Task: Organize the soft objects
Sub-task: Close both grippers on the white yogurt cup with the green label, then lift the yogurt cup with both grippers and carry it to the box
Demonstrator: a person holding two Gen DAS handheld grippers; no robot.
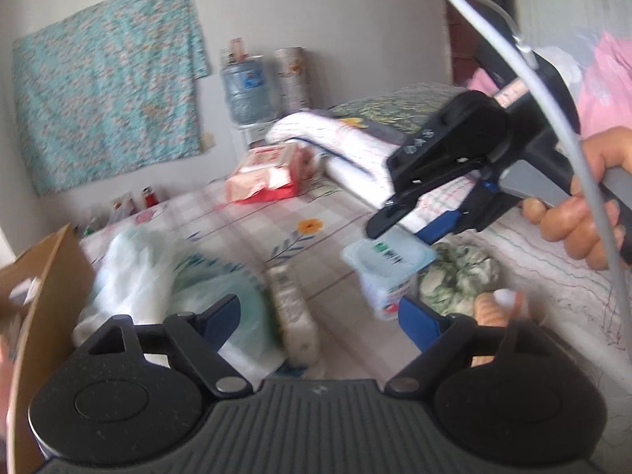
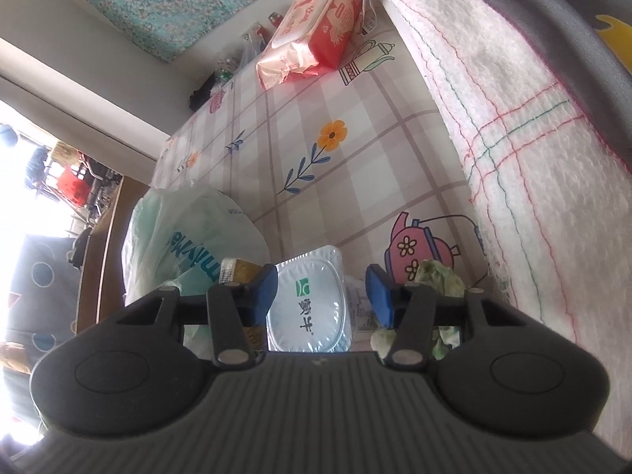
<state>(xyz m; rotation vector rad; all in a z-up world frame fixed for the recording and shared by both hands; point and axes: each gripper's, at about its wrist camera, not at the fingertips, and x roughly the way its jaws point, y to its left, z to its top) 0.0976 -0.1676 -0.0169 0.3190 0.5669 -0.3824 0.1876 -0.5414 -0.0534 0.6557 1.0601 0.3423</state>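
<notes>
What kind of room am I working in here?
Probably a lived-in room at home: a table under a checked floral cloth, folded towels stacked on it, a water jug against the wall, and patterned fabric hung behind.

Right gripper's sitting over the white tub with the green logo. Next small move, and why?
Probably lower the right gripper a little so its pads straddle the white tub, then close. In the right wrist view the tub sits centred between the blue pads but no contact shows; the left wrist view shows that gripper above the tub. The left gripper is wide open and empty.
</notes>
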